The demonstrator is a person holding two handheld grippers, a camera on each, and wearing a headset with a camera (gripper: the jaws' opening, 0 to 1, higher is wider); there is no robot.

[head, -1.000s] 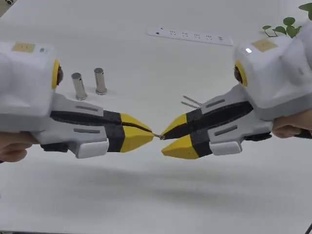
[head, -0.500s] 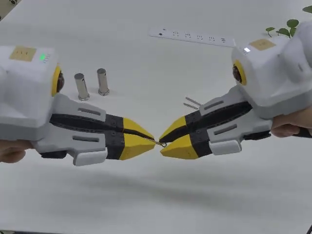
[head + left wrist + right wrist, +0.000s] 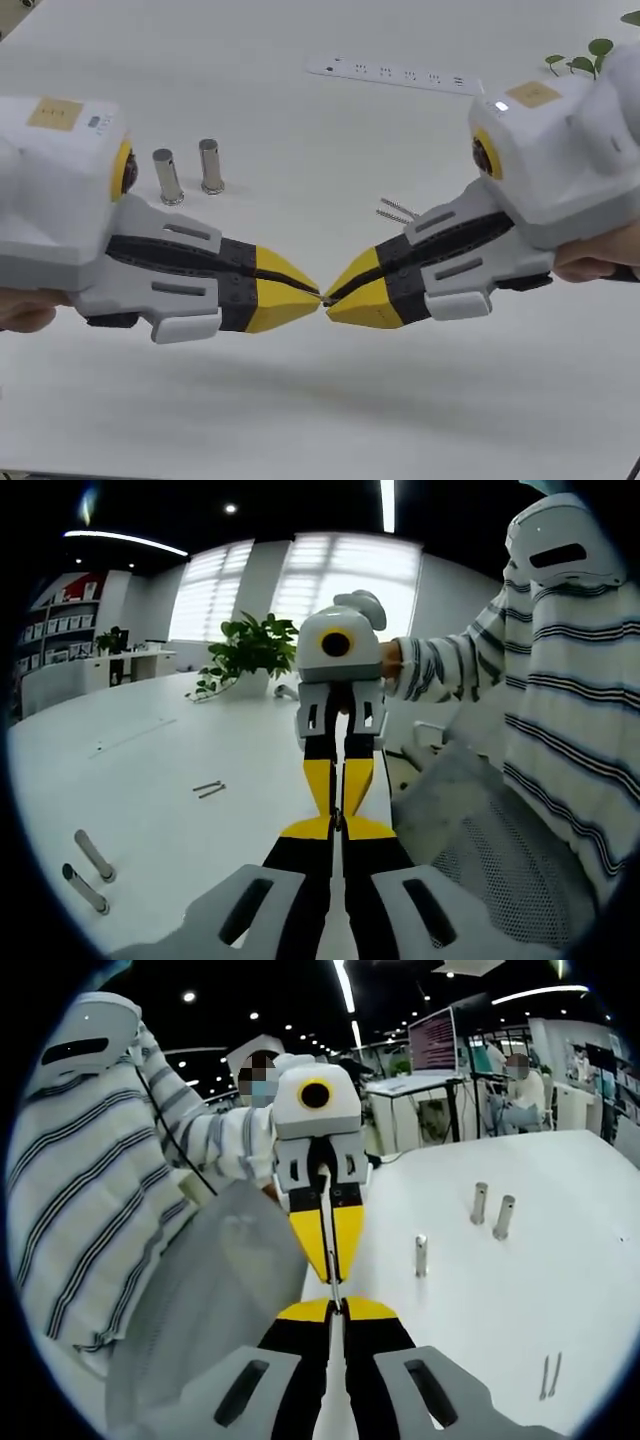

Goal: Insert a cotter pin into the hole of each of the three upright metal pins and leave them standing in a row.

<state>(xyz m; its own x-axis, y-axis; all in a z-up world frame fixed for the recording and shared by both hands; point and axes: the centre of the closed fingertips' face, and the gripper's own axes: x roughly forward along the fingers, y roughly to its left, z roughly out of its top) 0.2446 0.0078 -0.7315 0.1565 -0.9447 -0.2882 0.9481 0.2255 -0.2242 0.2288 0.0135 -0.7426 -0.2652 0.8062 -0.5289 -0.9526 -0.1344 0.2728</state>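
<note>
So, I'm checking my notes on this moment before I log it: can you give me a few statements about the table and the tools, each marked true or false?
1. The left tool and right tool meet tip to tip above the table. True.
2. The metal pins lie flat. False: the metal pins stand upright.
3. Two spare cotter pins lie on the table near the right tool. True.
4. The power strip is between the tools. False: the power strip lies at the far side, past both.
5. The left tool is wide open. False: its jaws are shut, with a cotter pin at the tips.
</note>
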